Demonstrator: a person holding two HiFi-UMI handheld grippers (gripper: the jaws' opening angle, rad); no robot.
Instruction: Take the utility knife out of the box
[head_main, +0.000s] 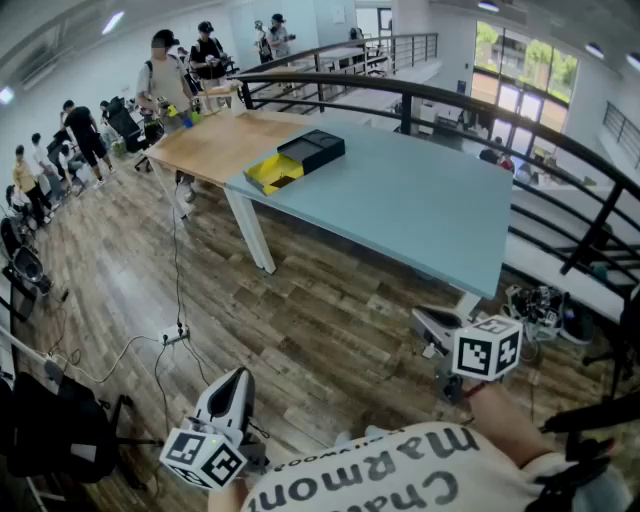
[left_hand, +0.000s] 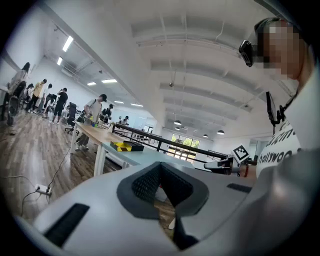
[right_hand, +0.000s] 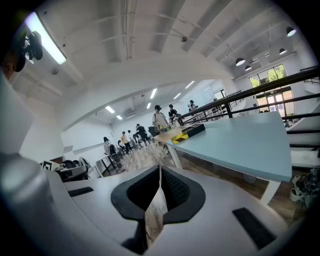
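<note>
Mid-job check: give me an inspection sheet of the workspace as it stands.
Surface: light-blue table, bare apart from the box; wooden table adjoins it.
Job's things: black-and-yellow box at the table's far corner; utility knife not discernible.
Clutter: nothing seen.
Grippers: left tool and right tool both shut, empty, held low, short of the table.
Cables: power strip and cords on the floor, left of the table.
Surroundings: black railing behind the table; people beyond the wooden table.

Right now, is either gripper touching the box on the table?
No: in the head view the left gripper and right gripper hang over the floor, well short of the table where the box lies.
</note>
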